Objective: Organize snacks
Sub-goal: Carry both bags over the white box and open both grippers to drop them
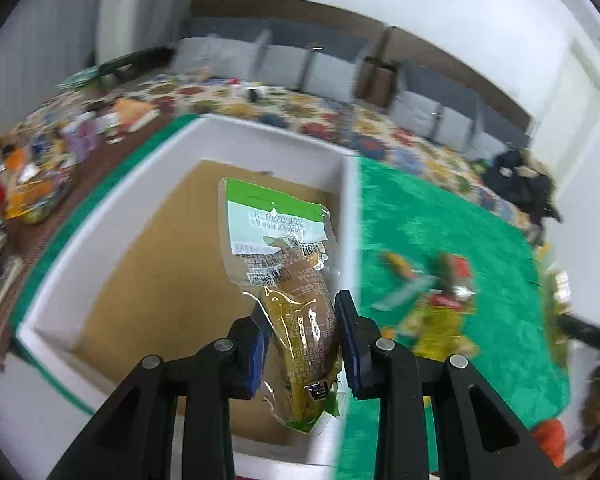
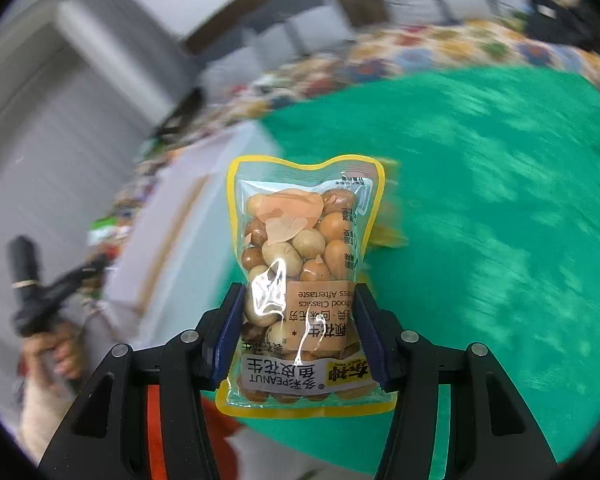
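Left wrist view: left gripper (image 1: 302, 344) is nearly closed, blue pads (image 1: 350, 340) pinching the lower half of a clear pouch w/ green header (image 1: 284, 280). The pouch sticks up from the jaws at frame centre, top tilted toward upper left, hanging over the white box (image 1: 112, 216) w/ cardboard floor. It sits close to the box's right wall, so a release from here could, I think, catch the rim and spill onto the green cloth (image 1: 460, 240). Grip is on slick film around soft contents; slipping out early looks possible, esp. w/ the frame this blurred. Loose snack packs (image 1: 440, 304) lie on the cloth at right, well apart from the box.

Right wrist view: right gripper (image 2: 298, 332) stands about half open, jaws clamped on the sides of a yellow-edged peanut pouch (image 2: 300, 264). The pads (image 2: 228, 332) press the pouch's lower third; most of the bag stands above them, centre frame, over green cloth. Top-heavy hold, so it may pivot or sag btwn the pads. The box shows only as a blur at left, so this pouch isn't over it yet. A person's hand (image 2: 54, 354) holding the other gripper's handle is at lower left; the two could bump if both head for the box together.
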`<state>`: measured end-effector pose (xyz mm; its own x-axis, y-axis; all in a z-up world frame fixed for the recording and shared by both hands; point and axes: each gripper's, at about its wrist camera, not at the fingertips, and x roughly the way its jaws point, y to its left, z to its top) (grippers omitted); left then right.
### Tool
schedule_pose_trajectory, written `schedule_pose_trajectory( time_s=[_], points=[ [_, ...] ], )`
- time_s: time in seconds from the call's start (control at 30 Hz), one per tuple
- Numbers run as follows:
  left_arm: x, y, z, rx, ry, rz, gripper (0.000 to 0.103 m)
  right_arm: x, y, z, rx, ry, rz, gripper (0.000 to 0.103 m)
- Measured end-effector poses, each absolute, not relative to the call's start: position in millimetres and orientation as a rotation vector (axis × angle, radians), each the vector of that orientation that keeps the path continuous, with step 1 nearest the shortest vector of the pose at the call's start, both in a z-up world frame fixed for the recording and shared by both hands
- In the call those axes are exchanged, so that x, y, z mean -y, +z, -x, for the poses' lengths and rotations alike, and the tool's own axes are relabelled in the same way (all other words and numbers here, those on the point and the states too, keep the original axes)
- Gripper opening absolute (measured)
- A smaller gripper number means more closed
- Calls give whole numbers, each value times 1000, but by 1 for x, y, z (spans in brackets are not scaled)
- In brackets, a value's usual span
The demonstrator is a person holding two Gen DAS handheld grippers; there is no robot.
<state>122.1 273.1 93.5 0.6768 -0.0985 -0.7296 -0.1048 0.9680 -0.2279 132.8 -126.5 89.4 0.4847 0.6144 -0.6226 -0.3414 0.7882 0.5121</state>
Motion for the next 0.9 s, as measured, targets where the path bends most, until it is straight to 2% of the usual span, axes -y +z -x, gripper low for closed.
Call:
schedule_pose_trajectory(
  time_s=[0.27, 0.37, 0.4, 0.43, 0.47, 0.67, 0.8, 0.9],
  points=[
    [-336, 52, -116, -911, 159, 276, 31, -64, 123, -151, -897, 844, -212, 57],
    [-342, 41, -110, -904, 235, 233, 39, -111, 114, -154, -898, 876, -192, 61],
    [-342, 38, -109, -907, 252, 222, 44, -123, 109, -153, -887, 882, -181, 64],
    [-342, 34, -109, -921, 267, 214, 64, -132, 105, -152, -894, 887, -166, 71],
    [-341, 33, -108, -924, 274, 212, 79, -135, 101, -152, -895, 882, -156, 75],
    [-319, 36, -98, -885, 195, 258, 81, -87, 89, -139, -832, 794, -95, 77],
    [-272, 48, -96, -868, 58, 288, 82, -18, 49, -136, -821, 636, -26, 77],
    [-217, 57, -93, -859, -77, 281, 87, 45, 7, -125, -851, 487, 59, 77]
  ],
)
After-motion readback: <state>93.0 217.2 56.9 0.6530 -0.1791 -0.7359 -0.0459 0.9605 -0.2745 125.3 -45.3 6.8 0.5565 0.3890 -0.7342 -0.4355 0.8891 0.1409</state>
